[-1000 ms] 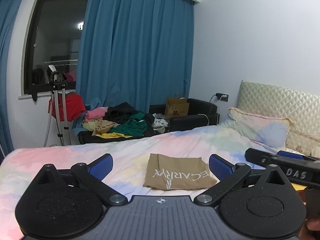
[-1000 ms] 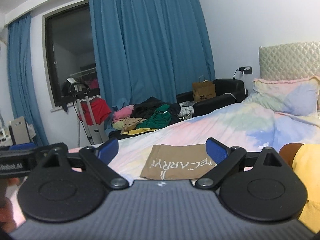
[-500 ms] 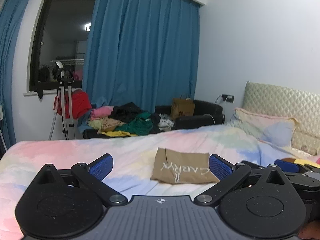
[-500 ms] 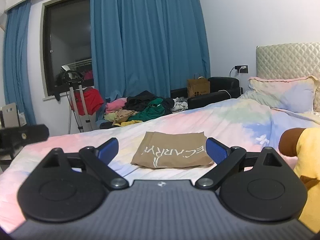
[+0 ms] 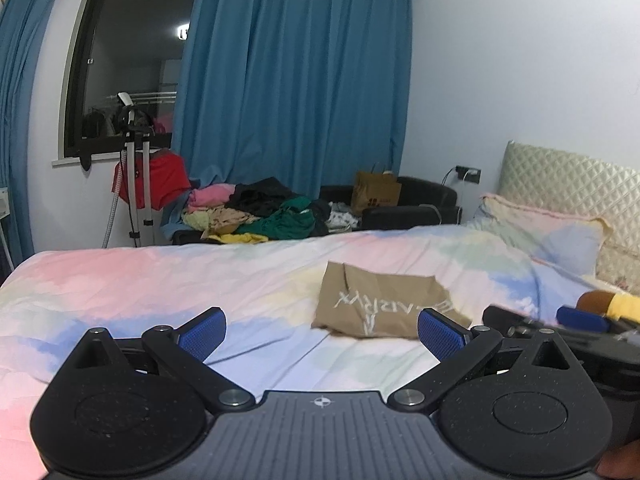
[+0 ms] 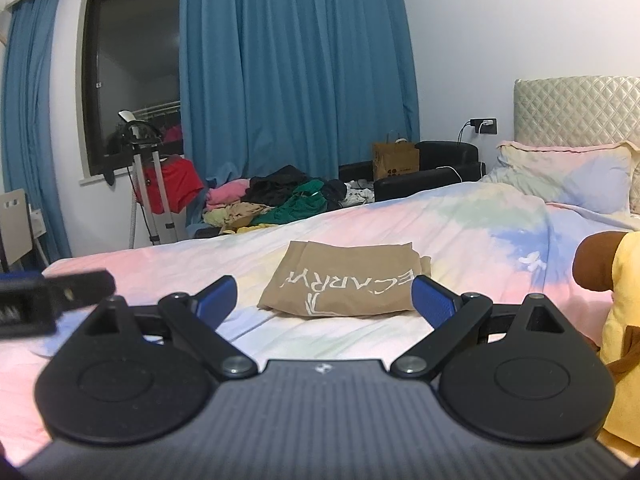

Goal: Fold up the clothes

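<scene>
A tan folded garment (image 5: 380,304) (image 6: 344,284) with white lettering lies flat in the middle of the pastel bedspread (image 5: 160,280) (image 6: 480,220). My left gripper (image 5: 322,332) is open above the bed, near and left of the garment, with nothing between its blue pads. My right gripper (image 6: 324,298) is open too, a short way in front of the garment, which shows between its fingers. Each gripper appears at the edge of the other's view: the right one (image 5: 560,328) and the left one (image 6: 48,300).
A heap of unfolded clothes (image 5: 260,216) (image 6: 276,200) lies on a black sofa beyond the bed, with a brown paper bag (image 5: 376,196). A yellow and brown plush toy (image 6: 616,300) sits at the right. A pillow (image 6: 568,176), headboard, tripod (image 5: 132,184) and blue curtains surround the bed.
Both grippers stay open and have drawn back slightly. The left one has swung left, so the garment now sits to the right in its view. The garment itself has not moved.
</scene>
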`<state>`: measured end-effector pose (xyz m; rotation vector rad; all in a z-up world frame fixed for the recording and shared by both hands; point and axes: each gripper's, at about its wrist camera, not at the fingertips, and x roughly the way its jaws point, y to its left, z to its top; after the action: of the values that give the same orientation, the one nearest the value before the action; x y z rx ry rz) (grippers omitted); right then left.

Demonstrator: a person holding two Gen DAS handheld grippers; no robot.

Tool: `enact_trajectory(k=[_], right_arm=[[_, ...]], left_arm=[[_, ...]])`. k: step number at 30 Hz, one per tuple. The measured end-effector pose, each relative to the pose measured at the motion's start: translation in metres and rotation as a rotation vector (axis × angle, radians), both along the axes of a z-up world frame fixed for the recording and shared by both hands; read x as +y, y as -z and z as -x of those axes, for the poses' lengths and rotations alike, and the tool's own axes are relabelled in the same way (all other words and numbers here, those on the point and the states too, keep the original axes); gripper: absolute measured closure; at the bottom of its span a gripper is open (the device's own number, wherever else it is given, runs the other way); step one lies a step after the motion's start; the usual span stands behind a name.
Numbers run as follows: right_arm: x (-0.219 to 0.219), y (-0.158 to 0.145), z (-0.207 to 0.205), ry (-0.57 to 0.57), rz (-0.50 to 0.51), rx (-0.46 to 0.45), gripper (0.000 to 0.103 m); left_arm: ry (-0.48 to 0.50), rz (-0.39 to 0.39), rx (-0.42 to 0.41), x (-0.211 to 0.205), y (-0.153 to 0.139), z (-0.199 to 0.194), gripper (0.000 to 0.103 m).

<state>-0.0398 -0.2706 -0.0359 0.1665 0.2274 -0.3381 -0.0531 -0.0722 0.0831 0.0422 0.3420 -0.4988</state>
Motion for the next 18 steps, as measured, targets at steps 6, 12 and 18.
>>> enact_trajectory(k=[6, 12, 18], right_arm=[[0.0022, 0.0008, 0.0048, 0.012, 0.012, -0.011, 0.007], [-0.0001, 0.0013, 0.0017, 0.011, -0.002, 0.009, 0.007], [-0.0003, 0.0024, -0.0004, 0.013, -0.005, 0.025, 0.007]], left_arm=[[0.002, -0.020, -0.006, -0.0032, 0.0044, 0.0023, 0.000], [-0.005, -0.014, -0.013, -0.0044, 0.0029, 0.0037, 0.000], [-0.021, -0.012, -0.011, -0.0025, 0.0021, 0.0047, 0.000]])
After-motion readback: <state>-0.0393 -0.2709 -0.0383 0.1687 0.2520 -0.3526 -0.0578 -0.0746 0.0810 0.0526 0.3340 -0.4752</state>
